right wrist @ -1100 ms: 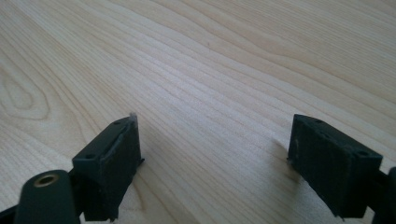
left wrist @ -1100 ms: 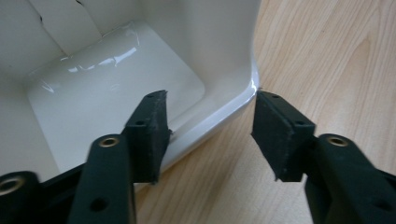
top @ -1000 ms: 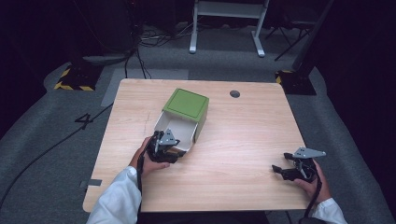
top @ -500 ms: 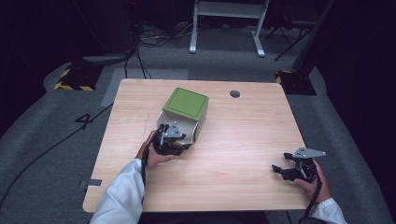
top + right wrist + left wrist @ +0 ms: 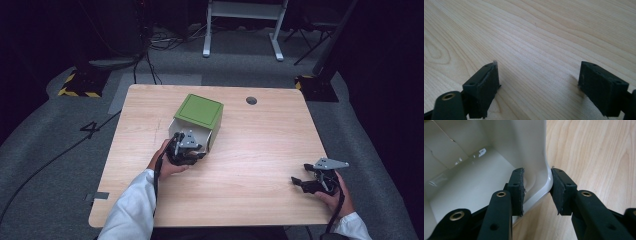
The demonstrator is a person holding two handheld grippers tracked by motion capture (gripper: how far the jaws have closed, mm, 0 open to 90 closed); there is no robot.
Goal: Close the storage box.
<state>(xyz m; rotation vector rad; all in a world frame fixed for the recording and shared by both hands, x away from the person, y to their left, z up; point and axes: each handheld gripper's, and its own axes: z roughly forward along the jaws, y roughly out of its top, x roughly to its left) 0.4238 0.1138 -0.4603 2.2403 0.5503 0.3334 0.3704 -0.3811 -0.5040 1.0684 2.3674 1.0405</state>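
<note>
A green-topped box (image 5: 197,120) lies on its side near the middle of the wooden table (image 5: 260,145), its open cream interior facing the near-left. The left gripper (image 5: 184,148) sits at that opening, held by the left hand (image 5: 167,161), whose white sleeve (image 5: 131,210) enters from the near edge. In the left gripper view, the box (image 5: 499,152) has its curved lower wall between the two jaws: one pad (image 5: 517,190) is inside, against the cream surface, while the other pad (image 5: 560,190) is outside, with a thin gap at the rim. The jaws are narrow around the wall but not visibly clamped on it. The right gripper (image 5: 311,181) rests well apart at the near-right of the table, in the right hand (image 5: 334,196). In its own view the right gripper (image 5: 537,86) has its jaws spread wide over bare wood, with nothing between them. A round grommet (image 5: 251,100) sits in the far side of the tabletop. Beyond the table, a white frame (image 5: 245,20), cables (image 5: 150,45) and a hazard-striped block (image 5: 77,82) stand on the grey floor (image 5: 60,130).
</note>
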